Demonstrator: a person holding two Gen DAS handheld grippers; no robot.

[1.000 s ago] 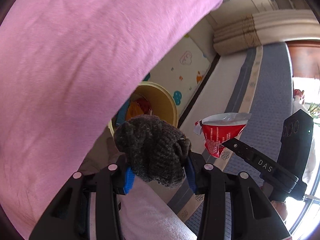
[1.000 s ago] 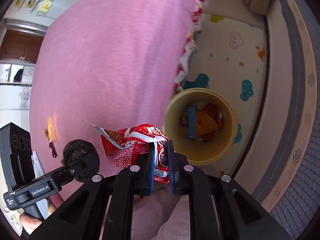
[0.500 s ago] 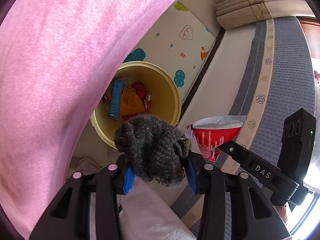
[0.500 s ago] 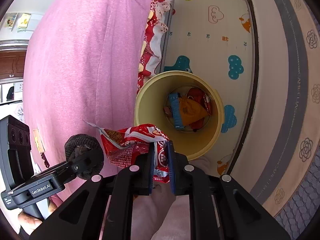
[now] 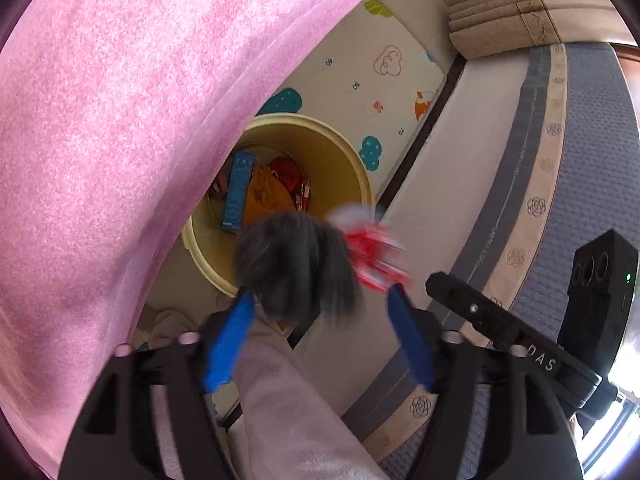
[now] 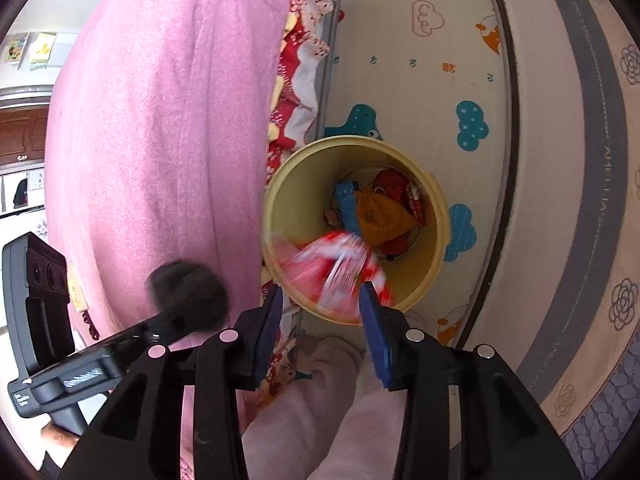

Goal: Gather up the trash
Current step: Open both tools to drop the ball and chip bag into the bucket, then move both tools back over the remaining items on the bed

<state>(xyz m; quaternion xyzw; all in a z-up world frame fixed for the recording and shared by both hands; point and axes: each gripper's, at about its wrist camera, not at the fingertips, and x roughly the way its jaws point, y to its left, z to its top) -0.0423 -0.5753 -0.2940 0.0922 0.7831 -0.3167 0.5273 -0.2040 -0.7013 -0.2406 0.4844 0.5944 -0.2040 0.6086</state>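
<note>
Blue pads: both hand-held grippers stand wide apart and clasp nothing; the left hand-held gripper frames a blurred dark knitted sock, the right hand-held gripper frames a blurred red snack wrapper.
Trash position: sock loose between the left fingers, over the near rim; wrapper loose over the bin mouth.
Yellow bin: round, open-topped, on the floor; blue box, orange pouch and red packets lie inside.
Edges: pink blanket hangs just beside the bin's left rim; free floor to the right.
Floor: play mat with clouds, then grey-bordered carpet.
Writing: "DAS" on the right tool's body.
</note>
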